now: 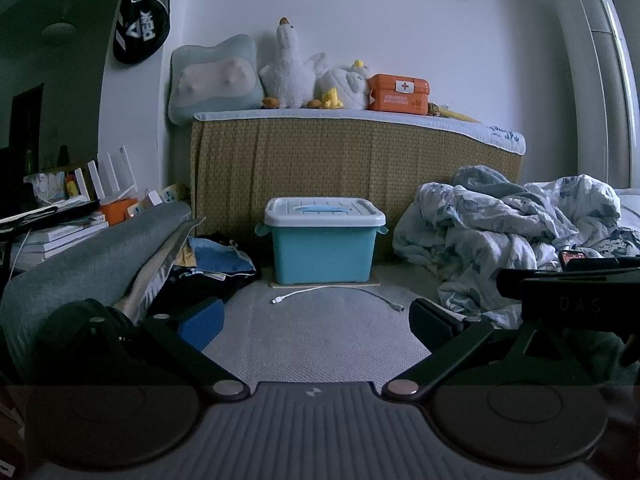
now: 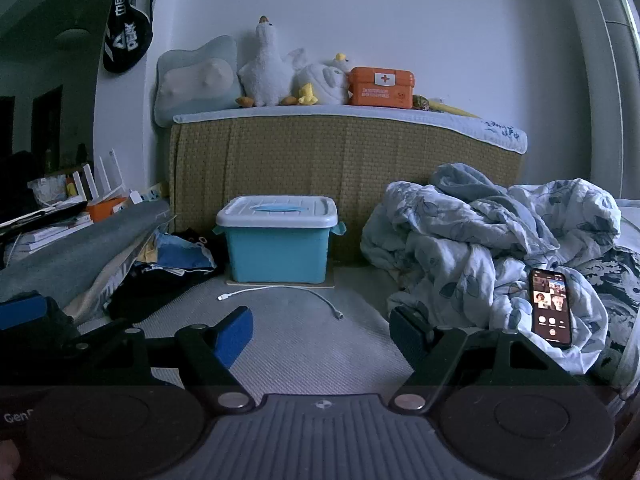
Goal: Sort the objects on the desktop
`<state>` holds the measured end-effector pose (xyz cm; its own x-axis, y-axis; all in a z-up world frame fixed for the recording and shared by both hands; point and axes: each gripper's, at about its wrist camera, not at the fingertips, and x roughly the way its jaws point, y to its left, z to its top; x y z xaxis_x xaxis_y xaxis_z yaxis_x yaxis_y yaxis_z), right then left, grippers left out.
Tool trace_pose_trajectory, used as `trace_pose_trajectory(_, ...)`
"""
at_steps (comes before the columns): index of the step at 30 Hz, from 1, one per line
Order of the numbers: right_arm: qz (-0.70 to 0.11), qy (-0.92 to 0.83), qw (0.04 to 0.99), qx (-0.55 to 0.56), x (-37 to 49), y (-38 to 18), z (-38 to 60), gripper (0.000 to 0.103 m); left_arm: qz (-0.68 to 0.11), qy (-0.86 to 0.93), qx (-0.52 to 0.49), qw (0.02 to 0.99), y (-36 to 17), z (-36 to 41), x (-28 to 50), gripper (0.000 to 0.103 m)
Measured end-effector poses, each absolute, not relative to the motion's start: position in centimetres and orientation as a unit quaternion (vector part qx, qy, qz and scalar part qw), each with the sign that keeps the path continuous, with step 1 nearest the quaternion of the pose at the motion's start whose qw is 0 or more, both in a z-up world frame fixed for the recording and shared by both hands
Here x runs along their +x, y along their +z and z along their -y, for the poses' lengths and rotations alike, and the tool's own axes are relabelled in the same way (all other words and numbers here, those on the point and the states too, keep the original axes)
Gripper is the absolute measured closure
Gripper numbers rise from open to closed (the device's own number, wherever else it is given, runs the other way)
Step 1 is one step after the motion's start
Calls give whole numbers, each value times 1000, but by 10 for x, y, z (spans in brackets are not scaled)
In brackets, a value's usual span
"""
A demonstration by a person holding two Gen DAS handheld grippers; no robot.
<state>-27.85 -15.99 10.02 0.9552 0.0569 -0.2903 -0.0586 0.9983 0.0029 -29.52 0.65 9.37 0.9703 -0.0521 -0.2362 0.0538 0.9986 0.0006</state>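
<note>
Cable (image 1: 338,294), white with a plug at each end, lies in a loose arc on the pale woven mat (image 1: 320,336), just in front of the storage box (image 1: 323,240) and apart from both hand-held grippers; in the right wrist view the same cable (image 2: 280,294) curves from a plug at the left to one nearer the camera. The storage box (image 2: 280,238) is turquoise with a white lid closed on it, a blue handle set flat in the lid, and it stands on a thin flat board against the woven straw panel (image 1: 352,168) behind it.

Left hand-held gripper (image 1: 316,320) hovers above the mat with its blue-padded fingers spread wide, nothing between them. Right hand-held gripper (image 2: 322,330) likewise has its fingers wide apart and grips nothing.

A crumpled floral quilt (image 2: 492,240) is heaped to the right of the box, and a phone (image 2: 550,306) with a lit screen rests on its folds. To the left lies a pile of dark and blue clothes (image 2: 176,268). On the ledge above the straw panel sit a pillow (image 1: 214,78), a white plush goose (image 1: 288,68) and an orange first-aid box (image 1: 398,94).
</note>
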Motion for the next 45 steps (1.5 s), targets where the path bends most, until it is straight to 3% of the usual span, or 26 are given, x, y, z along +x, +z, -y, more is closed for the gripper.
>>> trace_pose_trajectory(45, -147, 26, 989, -3, -279, 101, 159, 23, -125, -22, 11, 992, 91, -4, -295, 0)
